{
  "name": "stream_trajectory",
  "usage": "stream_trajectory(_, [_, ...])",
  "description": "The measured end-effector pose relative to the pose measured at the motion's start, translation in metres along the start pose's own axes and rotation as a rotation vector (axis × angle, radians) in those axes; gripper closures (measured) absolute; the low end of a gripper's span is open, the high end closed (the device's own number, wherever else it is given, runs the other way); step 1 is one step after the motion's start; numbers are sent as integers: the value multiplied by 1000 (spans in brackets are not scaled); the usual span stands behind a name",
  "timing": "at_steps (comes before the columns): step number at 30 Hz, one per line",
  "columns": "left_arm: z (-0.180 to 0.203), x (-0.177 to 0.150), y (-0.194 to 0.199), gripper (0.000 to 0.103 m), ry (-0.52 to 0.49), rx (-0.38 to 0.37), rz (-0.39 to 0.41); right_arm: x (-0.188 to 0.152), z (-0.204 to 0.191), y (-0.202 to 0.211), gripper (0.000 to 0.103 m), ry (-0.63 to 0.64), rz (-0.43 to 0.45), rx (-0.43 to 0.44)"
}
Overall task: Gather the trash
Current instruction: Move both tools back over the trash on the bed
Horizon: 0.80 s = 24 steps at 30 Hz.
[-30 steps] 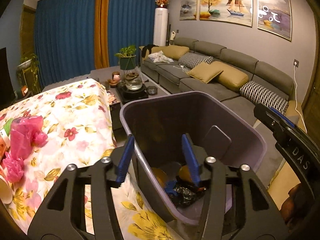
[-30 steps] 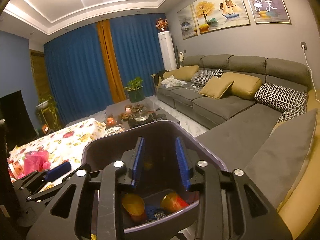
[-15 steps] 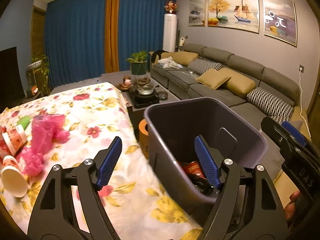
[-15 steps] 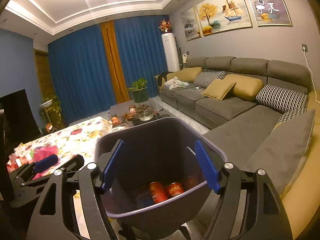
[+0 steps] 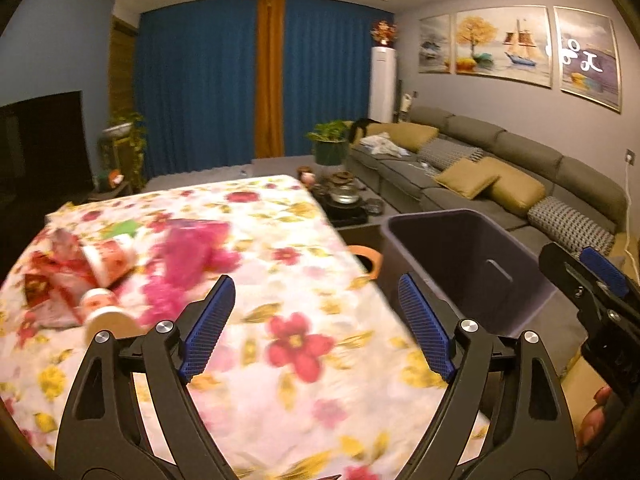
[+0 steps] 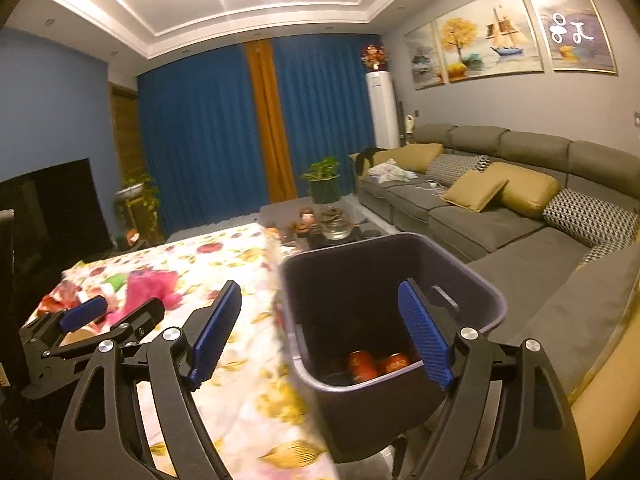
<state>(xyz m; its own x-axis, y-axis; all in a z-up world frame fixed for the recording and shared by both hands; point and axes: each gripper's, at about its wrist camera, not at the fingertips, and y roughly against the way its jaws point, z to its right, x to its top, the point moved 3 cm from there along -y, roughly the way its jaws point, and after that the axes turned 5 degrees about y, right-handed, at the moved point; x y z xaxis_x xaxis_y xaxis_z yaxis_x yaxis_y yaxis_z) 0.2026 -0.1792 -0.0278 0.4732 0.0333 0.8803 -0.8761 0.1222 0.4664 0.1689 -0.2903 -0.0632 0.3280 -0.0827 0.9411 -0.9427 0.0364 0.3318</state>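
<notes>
Both grippers have pulled back from the bin since a second ago, when their blue pads reached into its mouth; now they sit above the table edge with jaws much wider apart.

Landmark: the dark grey bin (image 6: 384, 312), standing on the floor against the side of the table. Behind and to its right runs a long grey sofa (image 6: 500, 216) with mustard cushions. To the bin's left is the table, covered by a floral cloth (image 5: 260, 280).

Inside the bin, at the bottom, lie two red cans (image 6: 376, 364).

Well to the left of the bin, on the cloth, lies a blurred heap of trash: a crumpled pink bag (image 5: 188, 256), red and white paper cups (image 5: 108, 264) on their sides, and a red wrapper (image 5: 44, 284).

Left gripper (image 5: 316, 320): jaws opening, nothing between them, over the cloth just left of the bin.

Right gripper (image 6: 320, 328): jaws opening, empty, with the bin's near wall seen between its pads but not touched.
</notes>
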Motion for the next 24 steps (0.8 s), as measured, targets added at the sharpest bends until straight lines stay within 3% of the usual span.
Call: stream_trajectory(24, [-204, -35, 56, 20, 189, 277, 16, -27, -168, -8, 24, 169, -69, 231])
